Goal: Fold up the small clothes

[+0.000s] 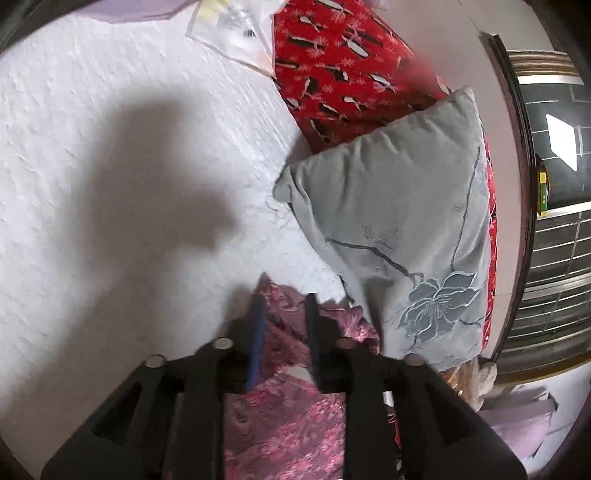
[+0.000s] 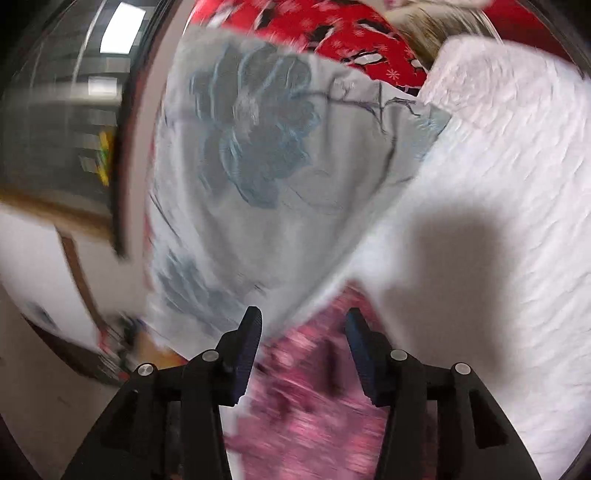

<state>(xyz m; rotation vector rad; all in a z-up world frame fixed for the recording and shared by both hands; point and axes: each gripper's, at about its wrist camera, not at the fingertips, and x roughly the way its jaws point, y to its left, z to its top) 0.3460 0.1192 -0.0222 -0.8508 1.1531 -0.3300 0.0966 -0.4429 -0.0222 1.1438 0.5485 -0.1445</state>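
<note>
A grey cushion (image 1: 399, 236) with a stitched blue-grey flower lies on the right side of the bed, leaning on a red cushion (image 1: 332, 62) patterned in black and white. The grey cushion's near corner sits just beside the pink patterned garment (image 1: 284, 413), and in the right wrist view it (image 2: 258, 166) overlaps the garment's far left edge, crowding that side. At the far edge of the bed lie a clear plastic bag with printed paper (image 1: 236, 29) and a bit of pale lilac cloth (image 1: 129, 9). More lilac cloth (image 1: 524, 424) shows at the near right, past the cushions.

The bed is covered by a white textured bedspread (image 1: 110, 147), bare across its left and middle, with a dark shadow cast on it. Beyond the cushions stands a pale wall with a dark-framed window and metal grille (image 1: 554, 240).

The pink garment lies crumpled on the bedspread at the near edge, straight under both tongs. The left tongs (image 1: 284, 306) stand slightly parted, 2 fingers a narrow gap apart, with the garment's cloth showing between and below them; whether the pads touch it I cannot tell. The right tongs (image 2: 303, 325) are spread wider, their 2 ridged blue pads (image 2: 251, 332) clear of the cloth, with the garment (image 2: 306, 406) seen in the gap below. That view is blurred.
</note>
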